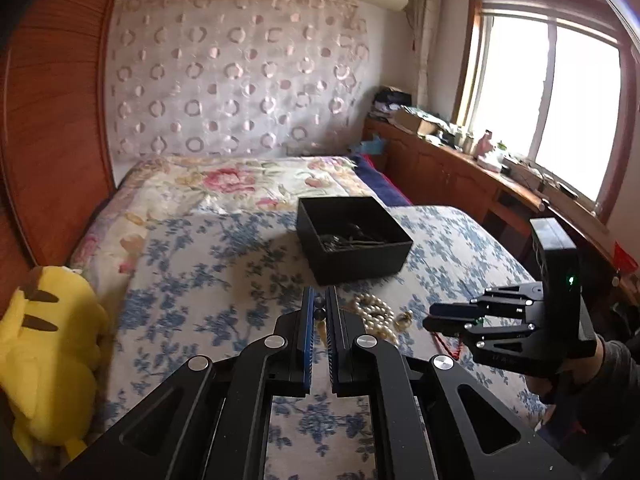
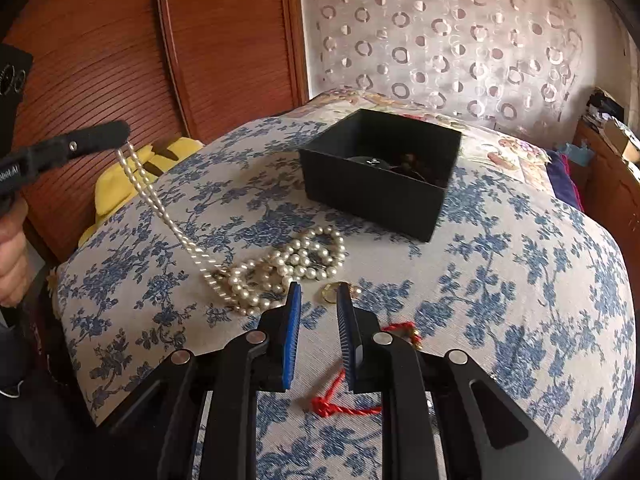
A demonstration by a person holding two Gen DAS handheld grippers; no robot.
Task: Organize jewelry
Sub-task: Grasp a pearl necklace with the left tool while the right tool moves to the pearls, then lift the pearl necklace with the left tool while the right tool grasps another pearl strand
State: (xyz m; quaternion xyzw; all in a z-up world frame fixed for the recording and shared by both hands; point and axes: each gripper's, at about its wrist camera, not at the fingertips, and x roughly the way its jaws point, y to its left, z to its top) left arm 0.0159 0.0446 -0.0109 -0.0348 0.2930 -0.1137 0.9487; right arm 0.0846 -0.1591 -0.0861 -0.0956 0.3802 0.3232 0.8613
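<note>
Left gripper [image 2: 124, 130]: fingers pinched on a thin pearl strand [image 2: 160, 204], raised above the bed; in its own view small beads sit between the nearly closed pads.
Pearl strand: runs taut from the left fingers down to the pearl pile [image 2: 288, 268], lower end on the cover.
Right gripper [image 2: 318, 300]: fingers slightly parted, nothing between them, tips low over the cover just beside the pile.
Gold ring [image 2: 334, 292]: on the cover, just past the right fingertips.
Red cord [image 2: 340, 404]: knotted, lying under the right gripper.
Box [image 2: 380, 176]: black, open, beyond the pile, dark items inside.
Bed [image 2: 520, 280]: blue floral cover.
Yellow plush [image 1: 48, 352]: at the bed's left edge.
</note>
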